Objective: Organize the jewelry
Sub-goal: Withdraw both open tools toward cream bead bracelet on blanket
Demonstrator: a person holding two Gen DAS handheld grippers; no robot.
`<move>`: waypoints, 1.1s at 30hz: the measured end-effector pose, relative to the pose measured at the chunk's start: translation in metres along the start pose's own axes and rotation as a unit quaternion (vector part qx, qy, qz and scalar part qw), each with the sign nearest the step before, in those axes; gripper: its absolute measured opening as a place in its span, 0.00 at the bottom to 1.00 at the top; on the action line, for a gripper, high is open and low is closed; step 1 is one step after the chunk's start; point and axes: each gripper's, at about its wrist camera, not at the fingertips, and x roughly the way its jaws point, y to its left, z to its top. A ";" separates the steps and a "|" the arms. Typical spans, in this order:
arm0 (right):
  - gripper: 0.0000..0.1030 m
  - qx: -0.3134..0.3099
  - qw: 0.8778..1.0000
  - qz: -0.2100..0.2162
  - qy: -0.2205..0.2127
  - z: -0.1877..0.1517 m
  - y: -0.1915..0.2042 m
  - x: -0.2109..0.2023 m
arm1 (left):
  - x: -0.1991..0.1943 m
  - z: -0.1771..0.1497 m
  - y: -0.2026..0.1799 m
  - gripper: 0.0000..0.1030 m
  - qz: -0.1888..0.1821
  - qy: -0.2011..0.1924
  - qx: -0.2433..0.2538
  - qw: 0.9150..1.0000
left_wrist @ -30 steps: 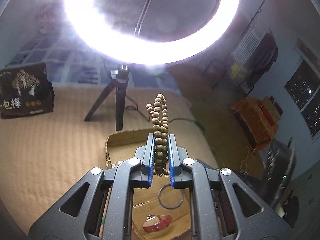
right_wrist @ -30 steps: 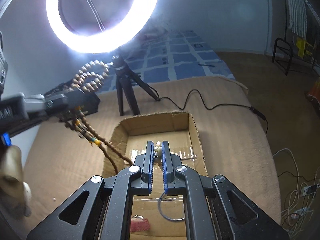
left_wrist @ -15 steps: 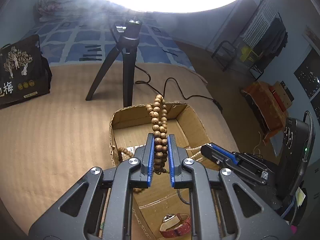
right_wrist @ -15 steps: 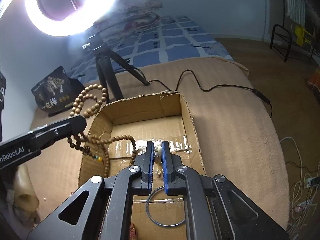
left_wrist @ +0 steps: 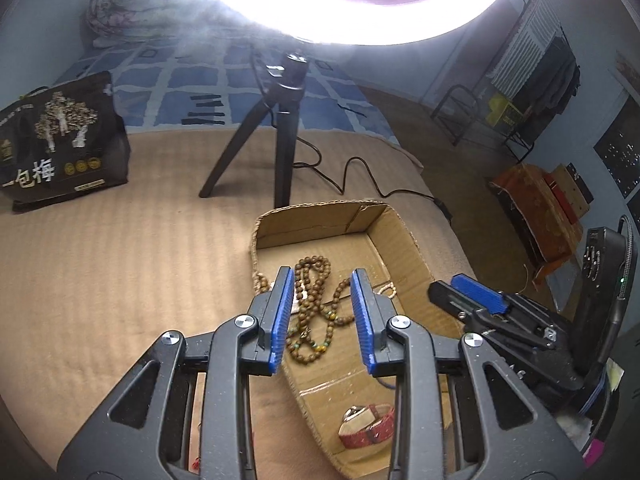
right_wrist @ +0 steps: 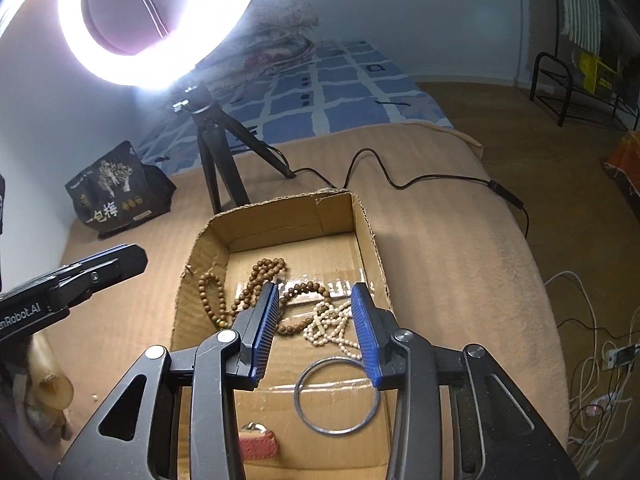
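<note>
Inside cardboard box [right_wrist: 370,240]: wooden beads [right_wrist: 256,280], pale beads [right_wrist: 326,326], ring [right_wrist: 298,390], apparently watch [left_wrist: 366,426], both claws [left_wrist: 322,316] [right_wrist: 316,330] spread, empty.

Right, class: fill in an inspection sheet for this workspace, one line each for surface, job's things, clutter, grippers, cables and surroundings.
Surface: ribbed tan blanket on a bed.
Job's things: open brown cardboard box holds brown wooden bead strand, cream bead strand, thin metal ring bangle, red-strapped watch.
Clutter: black printed snack bag.
Grippers: left hand-held gripper open, empty; right hand-held gripper open, empty; both over the box.
Cables: black lamp cable across blanket; white cables on floor.
Surroundings: lit ring light on black tripod, blue checked bedsheet, black metal rack.
</note>
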 end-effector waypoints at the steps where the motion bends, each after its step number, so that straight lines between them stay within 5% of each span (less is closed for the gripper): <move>1: 0.35 0.000 1.000 0.000 0.000 -0.001 0.001 -0.003 | -0.005 -0.001 0.001 0.28 0.003 -0.001 0.001 1.000; 6: 0.47 0.005 1.000 0.007 -0.008 -0.007 0.009 -0.024 | -0.032 -0.006 0.009 0.28 0.011 -0.011 0.005 1.000; 17: 0.54 0.000 0.999 0.049 -0.012 -0.036 0.037 -0.067 | -0.100 -0.037 0.044 0.28 0.037 -0.033 0.022 0.999; 33: 0.54 -0.058 0.990 0.117 0.055 -0.081 0.125 -0.066 | -0.130 -0.118 0.138 0.28 0.057 0.021 -0.021 0.998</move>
